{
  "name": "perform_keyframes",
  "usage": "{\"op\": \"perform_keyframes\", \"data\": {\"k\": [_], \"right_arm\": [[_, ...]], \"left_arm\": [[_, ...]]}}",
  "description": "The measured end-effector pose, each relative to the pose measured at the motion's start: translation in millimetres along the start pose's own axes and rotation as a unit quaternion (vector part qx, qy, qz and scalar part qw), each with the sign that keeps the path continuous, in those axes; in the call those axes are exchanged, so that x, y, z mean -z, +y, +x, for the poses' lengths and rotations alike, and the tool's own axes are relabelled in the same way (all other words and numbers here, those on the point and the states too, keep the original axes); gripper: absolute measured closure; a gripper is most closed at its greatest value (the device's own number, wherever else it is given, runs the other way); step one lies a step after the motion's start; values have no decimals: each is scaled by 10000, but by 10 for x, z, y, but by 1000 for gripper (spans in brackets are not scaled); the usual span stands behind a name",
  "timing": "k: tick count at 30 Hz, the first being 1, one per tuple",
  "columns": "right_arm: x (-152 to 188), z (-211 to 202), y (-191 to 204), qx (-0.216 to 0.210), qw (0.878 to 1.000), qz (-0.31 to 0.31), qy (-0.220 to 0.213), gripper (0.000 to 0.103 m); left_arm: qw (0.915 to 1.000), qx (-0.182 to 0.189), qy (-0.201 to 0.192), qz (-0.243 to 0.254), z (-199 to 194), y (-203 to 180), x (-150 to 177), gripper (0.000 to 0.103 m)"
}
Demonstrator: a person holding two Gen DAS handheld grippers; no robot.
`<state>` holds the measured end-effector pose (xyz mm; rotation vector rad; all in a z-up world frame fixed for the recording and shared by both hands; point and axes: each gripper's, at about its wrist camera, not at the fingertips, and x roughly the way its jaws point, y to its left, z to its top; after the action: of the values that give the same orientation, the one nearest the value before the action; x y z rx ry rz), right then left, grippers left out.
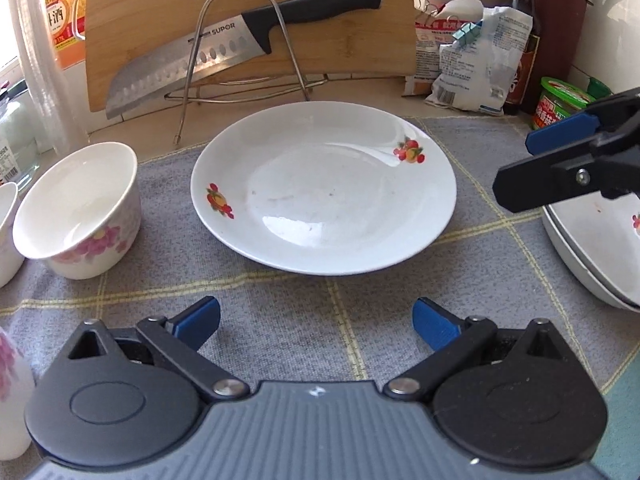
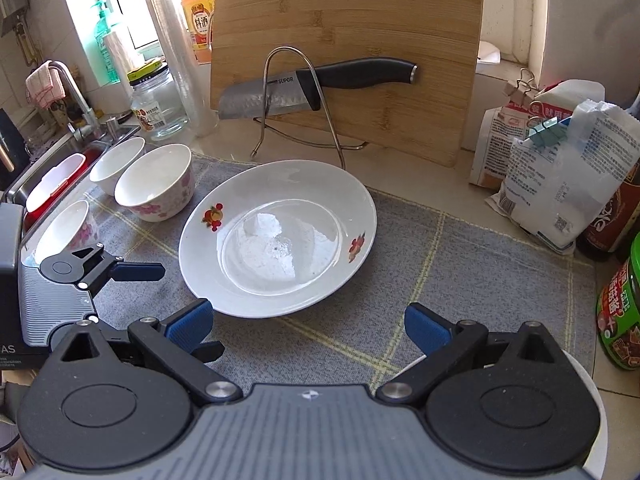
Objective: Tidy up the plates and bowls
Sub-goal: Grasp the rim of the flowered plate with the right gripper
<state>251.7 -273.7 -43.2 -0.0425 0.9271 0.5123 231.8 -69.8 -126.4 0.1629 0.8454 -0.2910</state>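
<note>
A white plate with fruit prints lies flat on the grey checked cloth, just ahead of my open left gripper, which holds nothing. A floral bowl stands upright left of the plate, and another bowl's rim shows at the frame edge. Two stacked plates sit at the right, under my right gripper. In the right wrist view the same plate lies before my open, empty right gripper, with three bowls to its left.
A bamboo cutting board leans at the back behind a wire rack with a knife resting across it. Clipped bags, a sauce bottle and a green tub crowd the right. A glass jar and sink are at the left.
</note>
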Motion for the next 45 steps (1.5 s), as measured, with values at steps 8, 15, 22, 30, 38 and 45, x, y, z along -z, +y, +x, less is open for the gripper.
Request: {"op": "perform_keyframes", "data": {"k": [8,15,22,30,38,45], "right_arm": [[-156,269,-31,227,9994,209,181,0],[-363,595,-44,89,9990,158,408,0],[-493,929,-113,-78,9971,118,745,0],[-574,1096,-160,-359,9951,-7,923,0],[-747,1204,-261,-701,9934,-4,913,0],[-876,1300,-279,-901,9910,-118,979,0]], "left_arm": [[9984,390,-143,384,108,100,-71,1],[9971,515,-256,497,142,141,-96,1],[9968,526,-326,498,148,151,-91,1],[9967,513,-376,496,113,163,-51,0],[9965,515,-434,490,85,182,-33,0],[9958,556,-484,544,57,183,-11,0]]}}
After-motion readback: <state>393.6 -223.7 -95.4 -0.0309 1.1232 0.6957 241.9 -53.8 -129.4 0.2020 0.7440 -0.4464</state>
